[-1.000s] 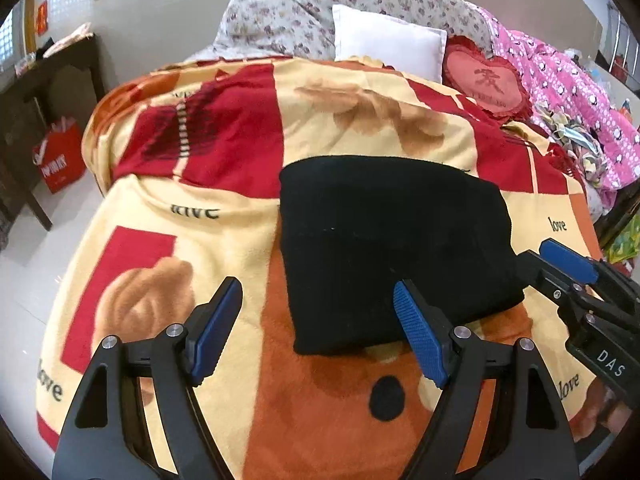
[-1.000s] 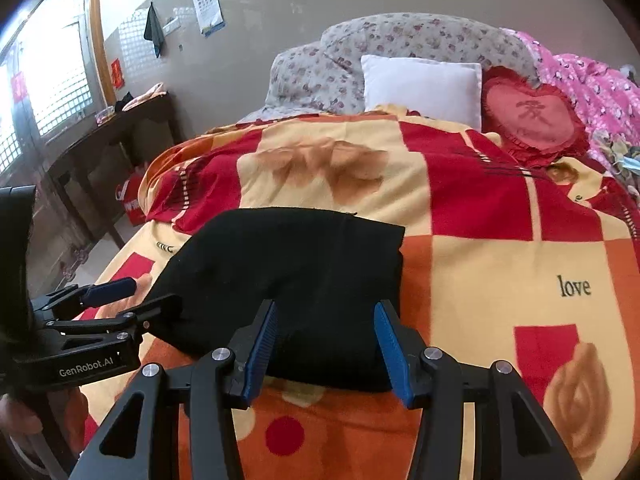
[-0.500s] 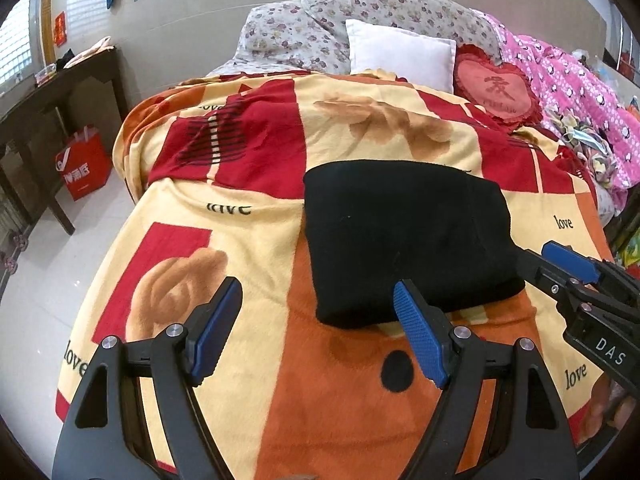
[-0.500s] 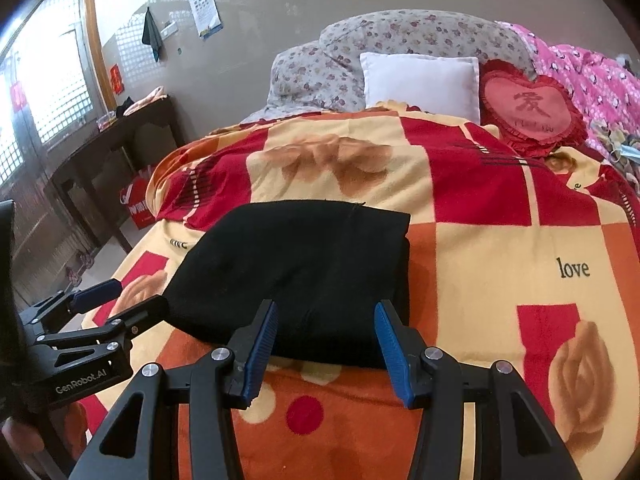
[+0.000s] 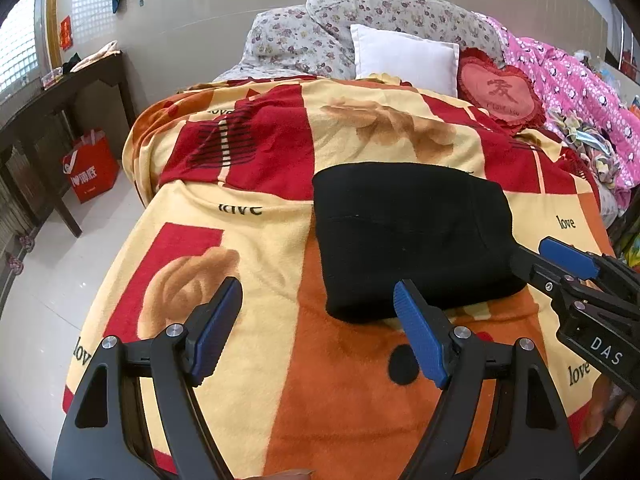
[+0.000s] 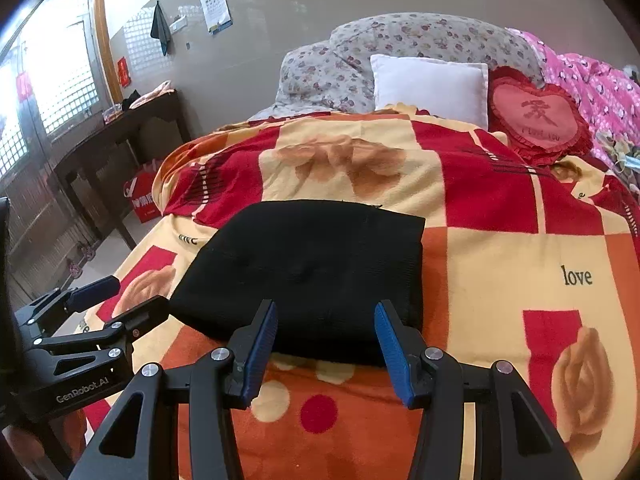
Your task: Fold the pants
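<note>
The folded black pants (image 5: 412, 236) lie flat on the patterned blanket (image 5: 248, 240), ahead and to the right of the left gripper (image 5: 318, 334) and straight beyond the right gripper (image 6: 326, 354), both with jaws apart, empty, just short of the near edge.
</note>
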Motion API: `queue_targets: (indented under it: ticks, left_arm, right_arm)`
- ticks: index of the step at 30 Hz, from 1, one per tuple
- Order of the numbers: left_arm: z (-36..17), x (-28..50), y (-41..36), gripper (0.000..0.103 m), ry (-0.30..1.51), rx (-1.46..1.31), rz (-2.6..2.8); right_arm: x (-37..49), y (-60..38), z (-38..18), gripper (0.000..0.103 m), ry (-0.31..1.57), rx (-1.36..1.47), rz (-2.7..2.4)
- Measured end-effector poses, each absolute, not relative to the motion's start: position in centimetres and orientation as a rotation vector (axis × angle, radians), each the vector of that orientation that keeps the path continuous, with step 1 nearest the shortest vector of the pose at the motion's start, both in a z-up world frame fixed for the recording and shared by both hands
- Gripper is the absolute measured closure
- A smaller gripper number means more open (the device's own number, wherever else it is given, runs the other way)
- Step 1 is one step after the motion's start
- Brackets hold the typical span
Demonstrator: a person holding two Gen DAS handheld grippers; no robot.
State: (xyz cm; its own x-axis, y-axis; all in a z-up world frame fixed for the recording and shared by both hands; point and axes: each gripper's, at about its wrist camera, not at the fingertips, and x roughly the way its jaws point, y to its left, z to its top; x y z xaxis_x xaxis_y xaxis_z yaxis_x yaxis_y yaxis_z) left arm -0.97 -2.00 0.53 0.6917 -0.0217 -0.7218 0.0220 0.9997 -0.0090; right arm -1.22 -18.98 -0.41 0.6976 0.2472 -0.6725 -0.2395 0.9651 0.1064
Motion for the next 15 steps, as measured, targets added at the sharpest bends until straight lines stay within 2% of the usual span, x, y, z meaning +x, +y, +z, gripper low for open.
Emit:
queue_targets:
  ticks: [15]
  left_arm:
    - [0.10, -0.89, -2.04, 0.024, 0.815, 0.008, -0.018]
  right_arm:
    - [-1.11, -18.85, -0.84, 0.054, 0.763, 0.004, 0.261]
